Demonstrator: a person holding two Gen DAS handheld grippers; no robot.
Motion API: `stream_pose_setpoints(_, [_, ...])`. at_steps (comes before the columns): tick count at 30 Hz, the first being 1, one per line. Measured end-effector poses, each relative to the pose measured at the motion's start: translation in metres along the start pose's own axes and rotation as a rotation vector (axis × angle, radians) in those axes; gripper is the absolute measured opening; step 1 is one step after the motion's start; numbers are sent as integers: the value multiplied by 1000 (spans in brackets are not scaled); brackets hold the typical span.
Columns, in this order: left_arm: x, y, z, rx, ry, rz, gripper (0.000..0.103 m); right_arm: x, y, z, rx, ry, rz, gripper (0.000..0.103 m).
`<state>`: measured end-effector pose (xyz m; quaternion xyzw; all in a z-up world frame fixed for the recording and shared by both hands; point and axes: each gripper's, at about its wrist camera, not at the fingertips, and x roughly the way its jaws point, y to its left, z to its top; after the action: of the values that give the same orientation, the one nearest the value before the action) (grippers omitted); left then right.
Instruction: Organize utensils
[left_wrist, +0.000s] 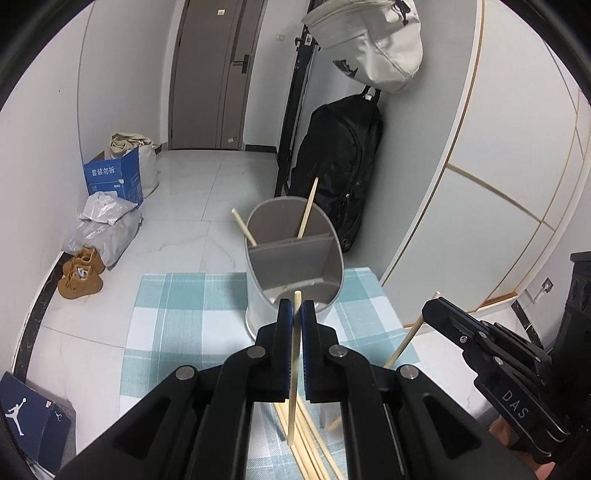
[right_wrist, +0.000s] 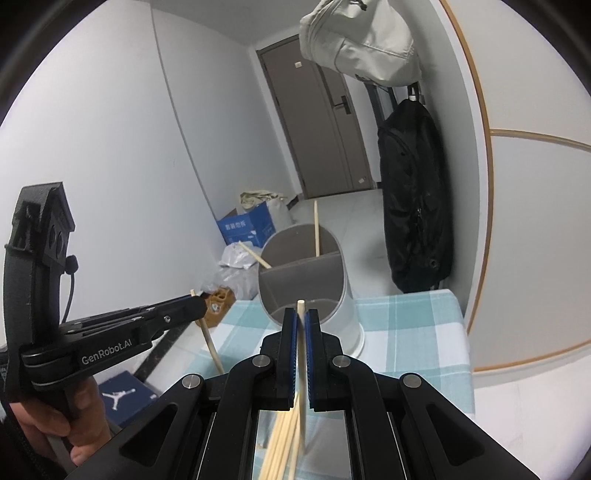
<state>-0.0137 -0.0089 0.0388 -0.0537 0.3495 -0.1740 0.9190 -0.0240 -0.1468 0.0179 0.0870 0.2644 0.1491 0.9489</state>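
Both grippers clamped on a chopstick each, before the holder

The left gripper (left_wrist: 297, 308) pinches one chopstick (left_wrist: 293, 369), the right gripper (right_wrist: 301, 317) another chopstick (right_wrist: 302, 365); the grey divided holder (left_wrist: 295, 258) stands just beyond both tips.

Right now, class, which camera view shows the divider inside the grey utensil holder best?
The left wrist view: the divider runs across the grey utensil holder unobstructed, both compartments visible. The right wrist view shows the same divider more obliquely, and the near compartment's lower part sits behind the right claw.
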Motion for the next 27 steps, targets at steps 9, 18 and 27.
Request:
stream_pose_setpoints(9, [-6, -12, 43, 6, -8, -32, 1, 0, -4, 36, 21, 9, 18, 3])
stream_pose_setpoints(18, [-15, -14, 95, 11, -54, -31, 1, 1, -12, 95, 34, -34, 33, 3])
stream_pose_setpoints(27, [-4, -4, 138, -7, -96, -20, 1, 17, -12, 161, -4, -96, 44, 3])
